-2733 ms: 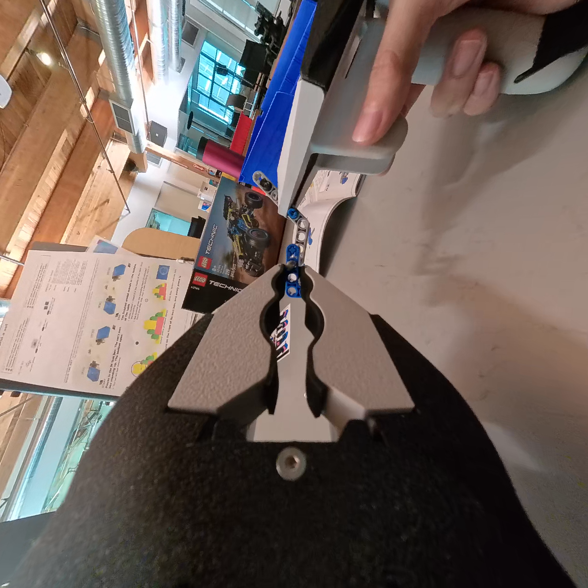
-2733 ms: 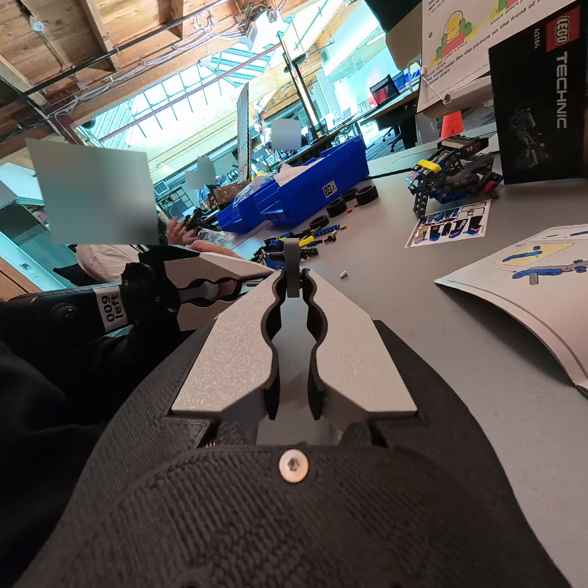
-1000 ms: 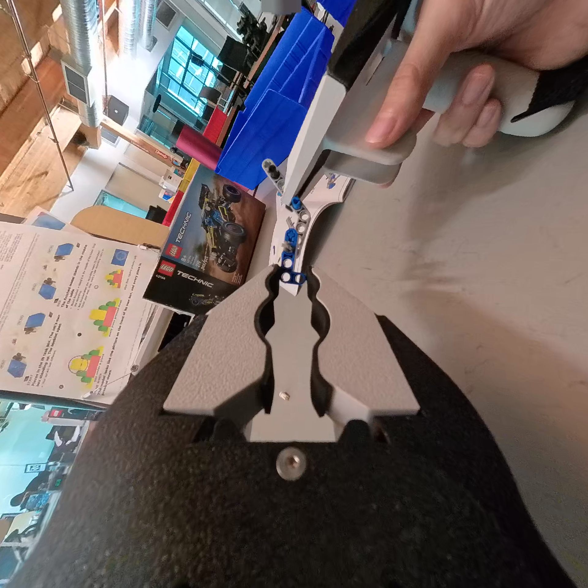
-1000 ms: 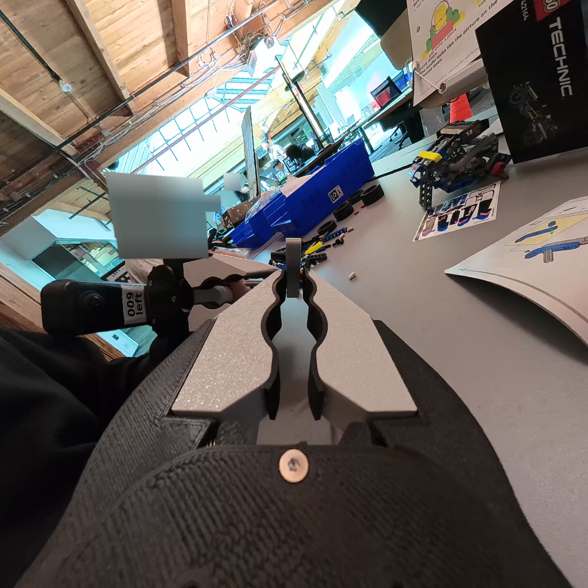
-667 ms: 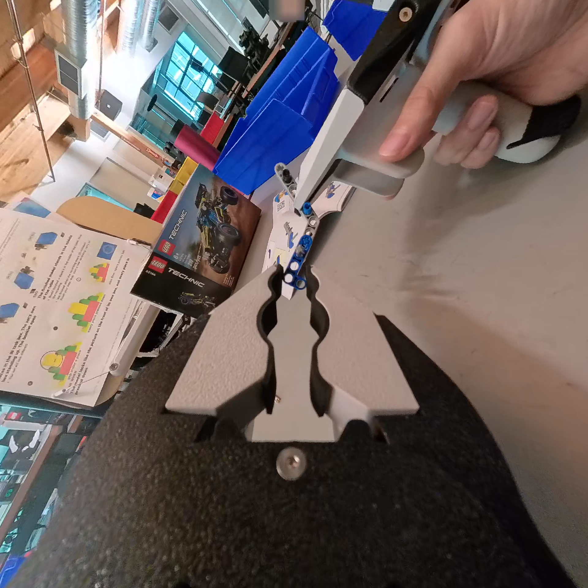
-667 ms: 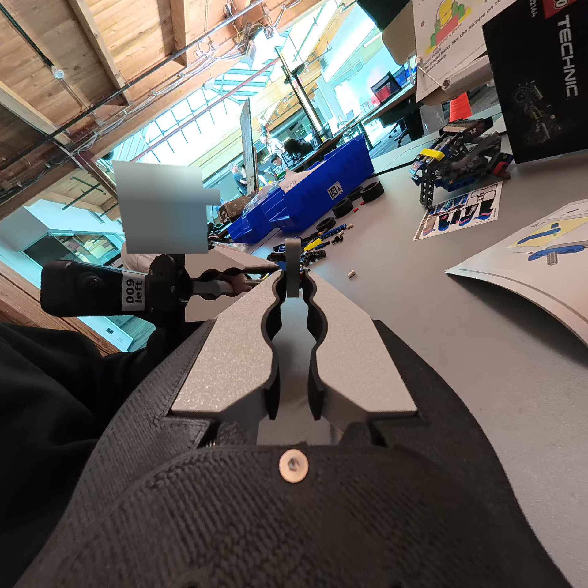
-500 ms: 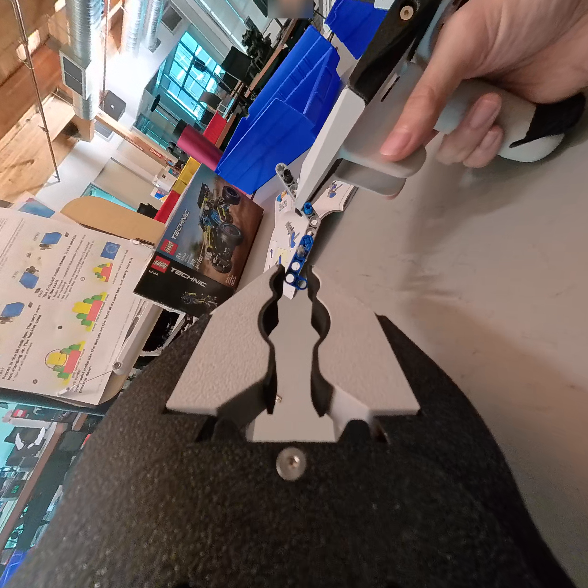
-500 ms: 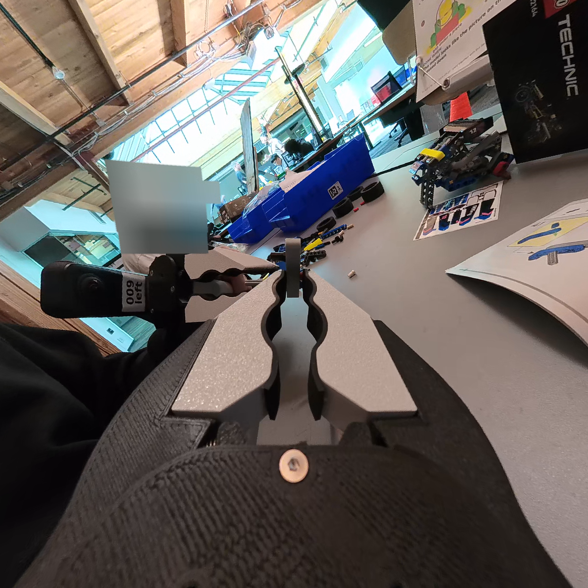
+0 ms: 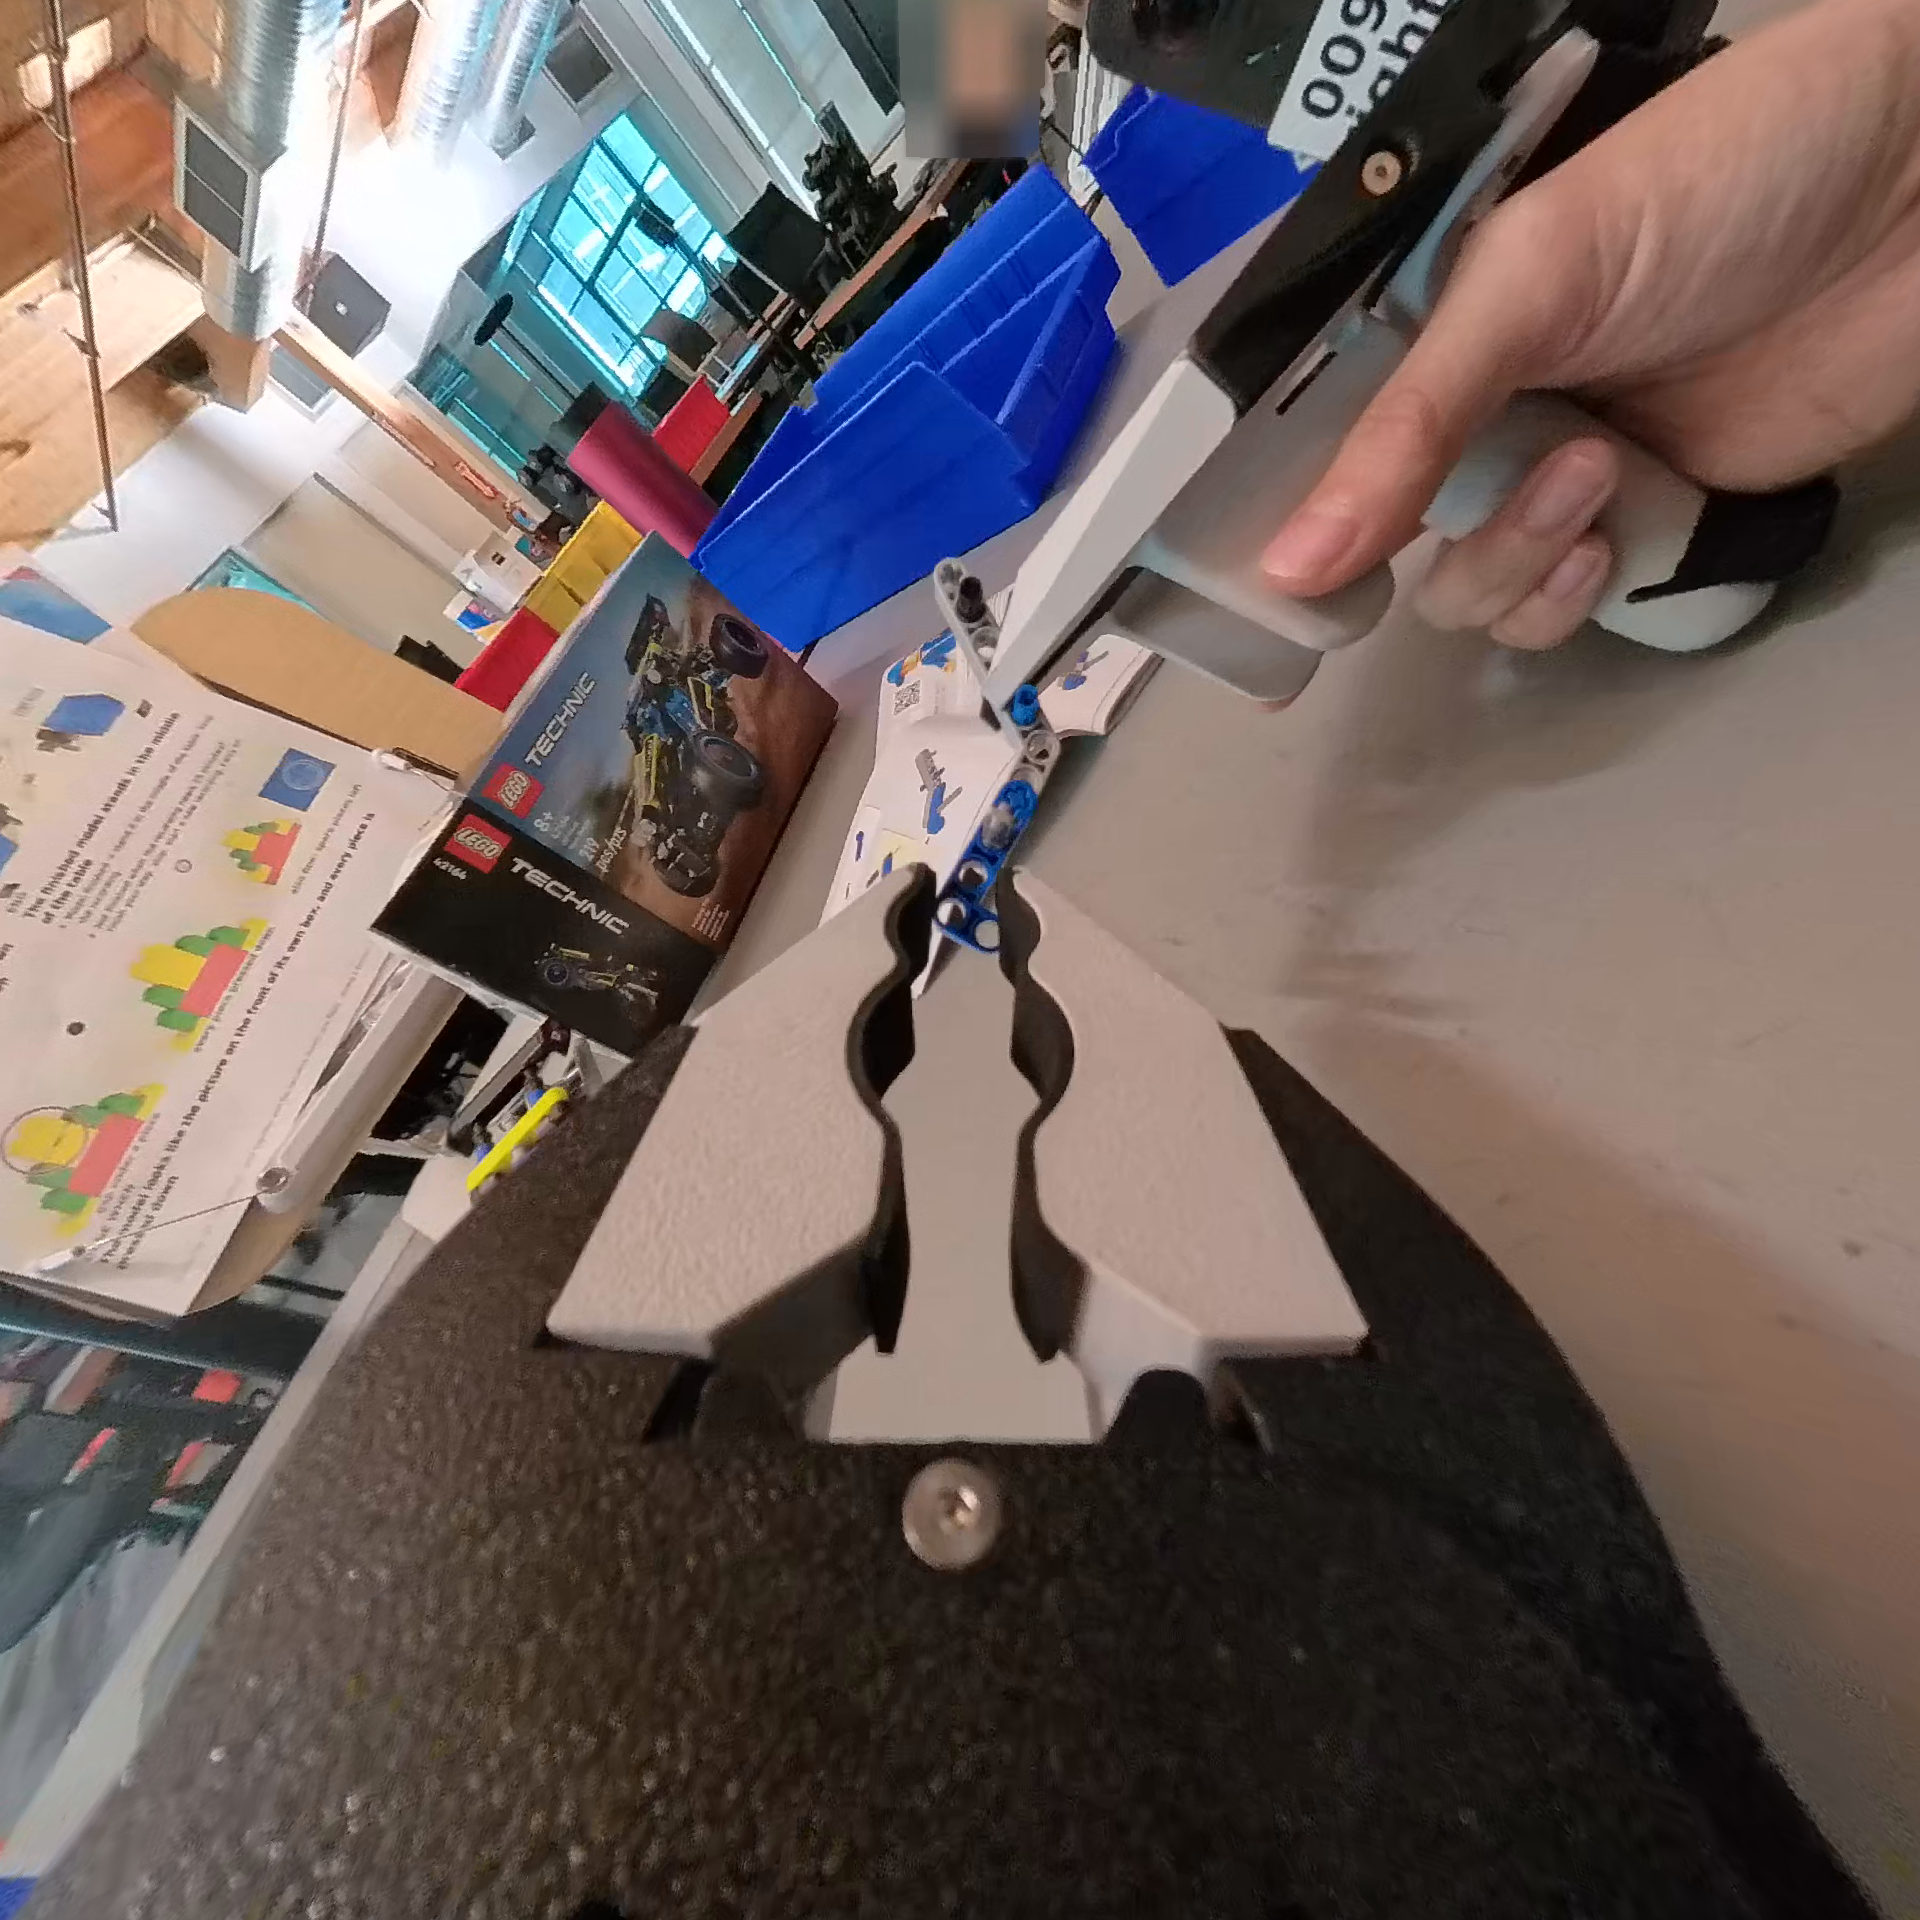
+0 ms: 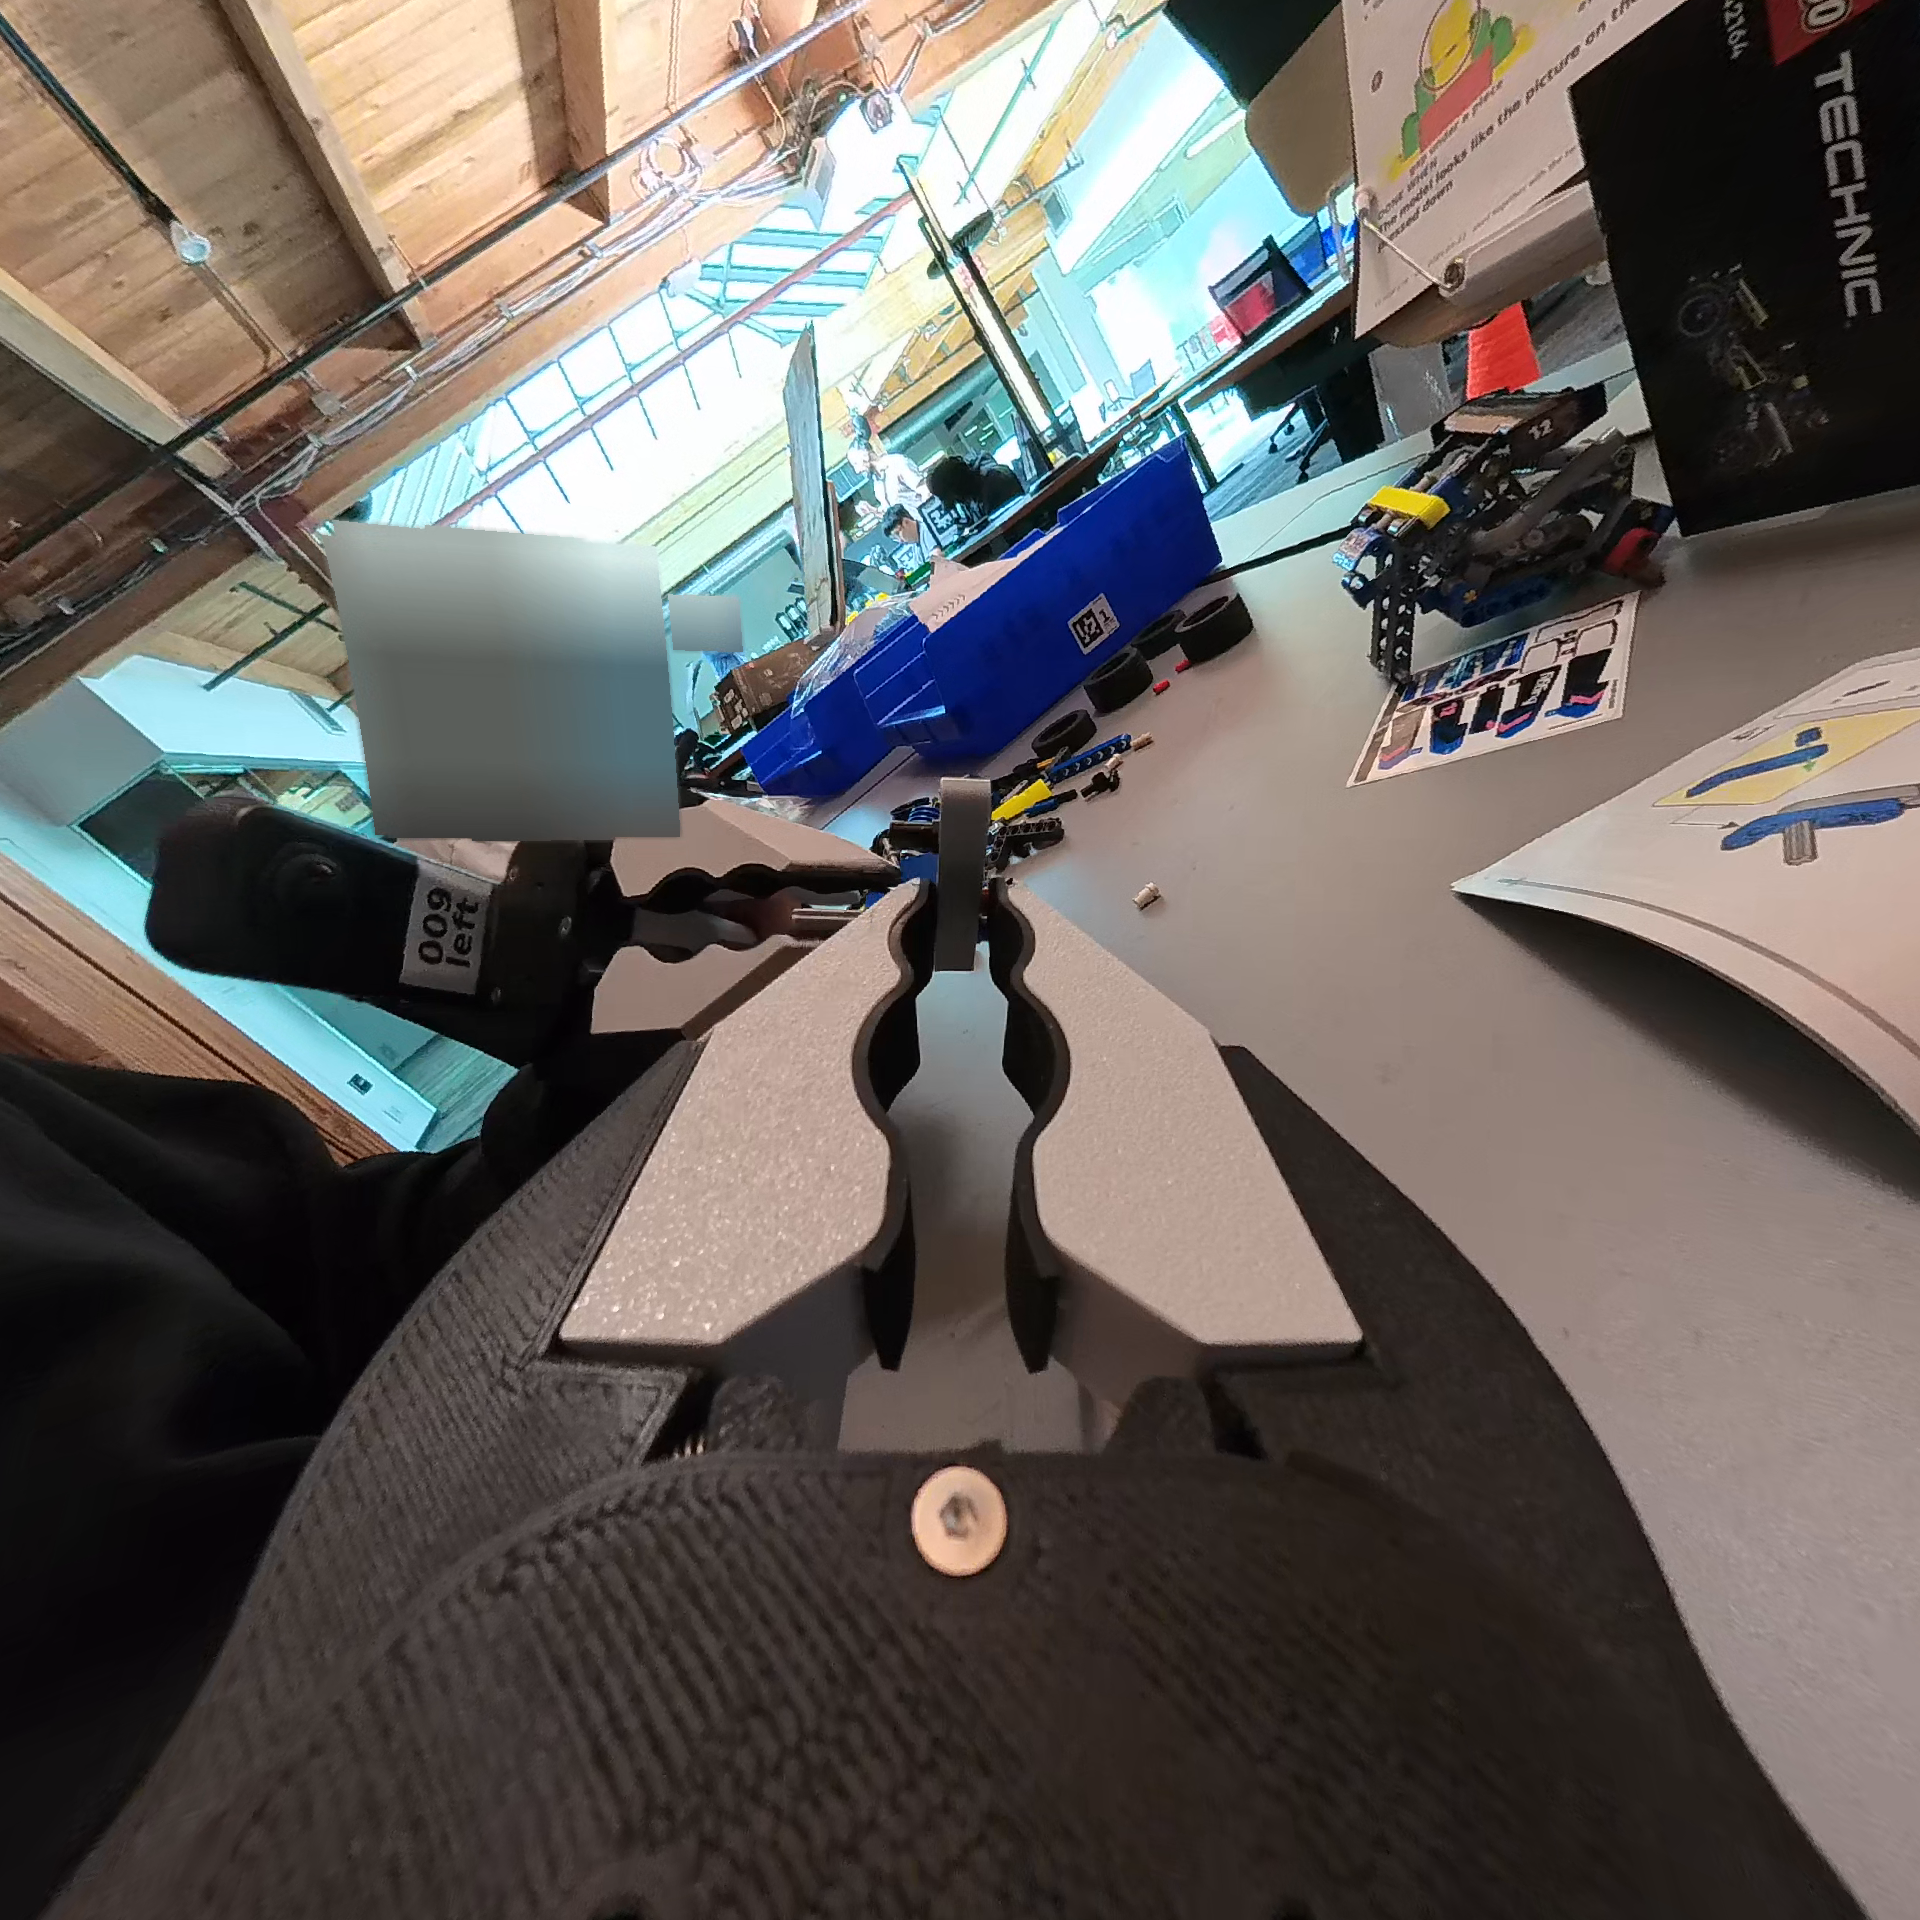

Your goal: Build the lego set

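Observation:
A small Technic assembly hangs in the air between both grippers: a grey beam (image 9: 1034, 753) with blue pins and a blue piece (image 9: 971, 914) at its lower end. My left gripper (image 9: 964, 899) is shut on the blue piece. My right gripper (image 10: 956, 899) is shut on the grey beam (image 10: 958, 873), which stands edge-on between its tips. In the left wrist view the right gripper (image 9: 1003, 686) comes in from the upper right, held by a hand (image 9: 1621, 312). In the right wrist view the left gripper (image 10: 873, 888) reaches in from the left and meets the beam.
On the grey table (image 10: 1351, 1039) are an open instruction booklet (image 10: 1766, 831), a sticker sheet (image 10: 1496, 717), a partly built car model (image 10: 1496, 540), loose parts (image 10: 1039, 800), tyres (image 10: 1195, 634) and blue bins (image 10: 997, 644). The set's box (image 9: 623, 831) stands behind. Tip to tip, the grippers are about 4 centimetres apart.
Both grippers stay shut on the assembly. It has tilted from upright to leaning right in the left wrist view, and the right gripper has drifted up and to the right there.

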A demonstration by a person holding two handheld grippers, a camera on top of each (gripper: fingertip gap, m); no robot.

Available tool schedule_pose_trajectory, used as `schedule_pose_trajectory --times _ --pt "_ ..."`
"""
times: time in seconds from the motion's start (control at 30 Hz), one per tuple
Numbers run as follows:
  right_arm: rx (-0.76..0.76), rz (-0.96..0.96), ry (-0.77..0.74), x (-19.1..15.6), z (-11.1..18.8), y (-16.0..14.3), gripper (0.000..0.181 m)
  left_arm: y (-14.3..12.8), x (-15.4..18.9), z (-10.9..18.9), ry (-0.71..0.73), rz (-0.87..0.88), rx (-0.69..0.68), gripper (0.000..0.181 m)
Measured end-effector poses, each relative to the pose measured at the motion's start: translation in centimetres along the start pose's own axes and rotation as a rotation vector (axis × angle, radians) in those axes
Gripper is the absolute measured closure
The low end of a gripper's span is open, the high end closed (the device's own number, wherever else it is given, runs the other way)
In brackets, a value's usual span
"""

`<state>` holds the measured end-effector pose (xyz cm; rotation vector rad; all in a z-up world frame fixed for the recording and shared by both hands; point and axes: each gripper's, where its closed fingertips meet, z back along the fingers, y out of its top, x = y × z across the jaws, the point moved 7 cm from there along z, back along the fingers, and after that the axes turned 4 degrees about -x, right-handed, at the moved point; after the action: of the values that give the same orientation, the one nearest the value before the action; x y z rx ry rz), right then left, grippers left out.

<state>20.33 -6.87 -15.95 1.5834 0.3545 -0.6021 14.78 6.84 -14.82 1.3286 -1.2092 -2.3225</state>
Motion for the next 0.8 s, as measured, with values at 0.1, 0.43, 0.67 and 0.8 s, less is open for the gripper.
schedule_pose_trajectory --times 0.1,0.43,0.67,0.8 --pt "0.011 -0.014 -0.009 0.2 0.1 0.1 0.173 0.1 -0.2 0.2 -0.017 0.034 0.030 0.172" --pt "0.025 -0.016 -0.020 0.3 0.2 0.1 0.173 0.6 -0.3 0.6 -0.011 0.015 0.037 0.172" --pt "0.029 -0.006 -0.035 0.4 0.4 0.3 0.173 1.6 -0.8 1.9 -0.055 0.062 0.163 0.173" --pt "0.019 0.005 -0.040 0.3 0.2 0.2 0.173 1.8 -0.7 1.6 -0.043 0.049 0.129 0.173"
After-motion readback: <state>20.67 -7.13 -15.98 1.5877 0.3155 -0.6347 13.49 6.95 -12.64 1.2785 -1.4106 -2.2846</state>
